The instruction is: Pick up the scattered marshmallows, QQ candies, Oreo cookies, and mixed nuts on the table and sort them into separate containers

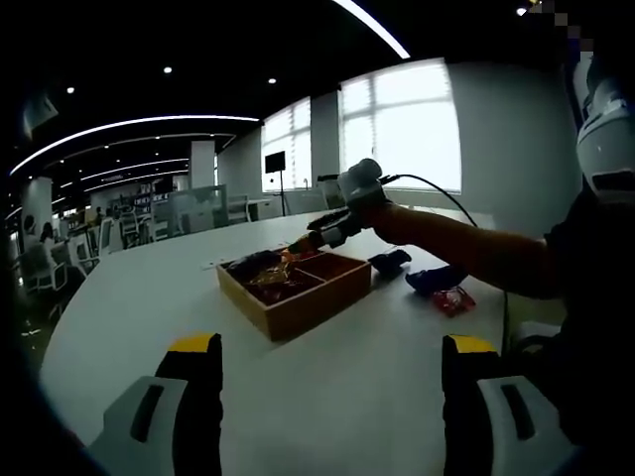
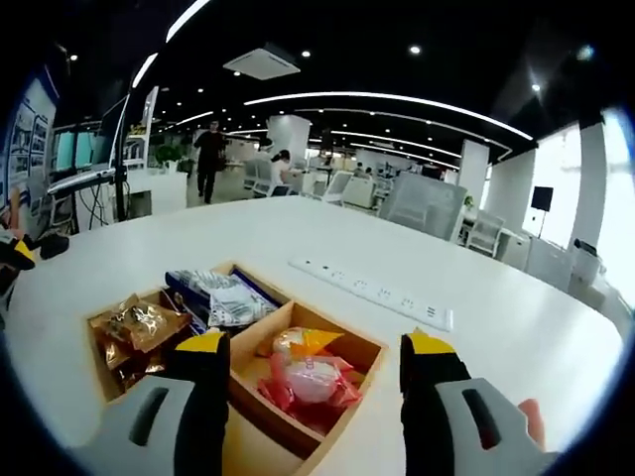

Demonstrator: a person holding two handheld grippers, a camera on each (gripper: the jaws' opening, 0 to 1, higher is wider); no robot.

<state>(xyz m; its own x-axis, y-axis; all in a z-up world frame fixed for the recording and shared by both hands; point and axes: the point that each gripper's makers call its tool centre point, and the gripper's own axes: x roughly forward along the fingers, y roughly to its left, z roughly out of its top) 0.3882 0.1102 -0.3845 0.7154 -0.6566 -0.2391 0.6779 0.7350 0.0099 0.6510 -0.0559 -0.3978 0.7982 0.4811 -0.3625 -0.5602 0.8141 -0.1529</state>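
The right gripper [image 2: 310,362] hovers wide apart and empty over the wooden box [image 2: 322,421] — a drop looks just done. Next: a blue packet [image 1: 435,279] on the table [image 1: 139,297]; left gripper [image 1: 332,362] gapes, empty.

A big white round table [image 1: 149,297] holds everything. A wooden box [image 1: 296,286] with four little rooms sits on it, with snack packets inside. Just beside the box lie two dark blue packets [image 1: 389,262] and a small red packet [image 1: 452,299], right on the tabletop. Behind the box, a long white power strip [image 2: 369,289] lies flat on the table.
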